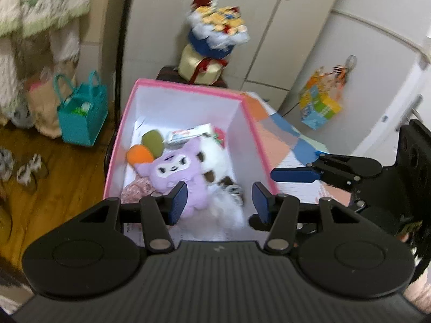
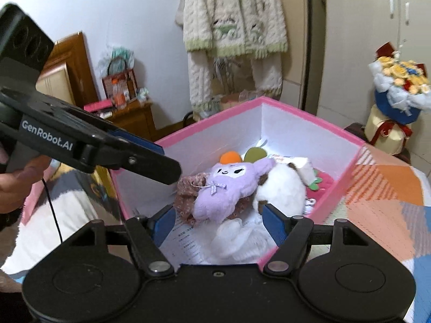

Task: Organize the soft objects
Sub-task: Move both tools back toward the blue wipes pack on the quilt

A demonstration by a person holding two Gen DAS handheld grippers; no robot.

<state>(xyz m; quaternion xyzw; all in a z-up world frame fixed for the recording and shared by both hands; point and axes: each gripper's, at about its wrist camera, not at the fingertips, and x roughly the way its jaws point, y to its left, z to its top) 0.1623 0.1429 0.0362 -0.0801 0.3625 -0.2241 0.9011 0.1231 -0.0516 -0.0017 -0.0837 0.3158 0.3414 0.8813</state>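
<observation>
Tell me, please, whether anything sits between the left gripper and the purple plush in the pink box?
Nothing visible does. The left gripper hangs open over the pink box, and the purple plush lies uncovered on top, beside the white plush. The right gripper is off to the side.

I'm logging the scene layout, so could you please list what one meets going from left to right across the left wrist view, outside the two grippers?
Hanging knit cardigan → teal tote bag → pink box holding the purple plush → colourful bag hanging on the white cabinet door.
</observation>
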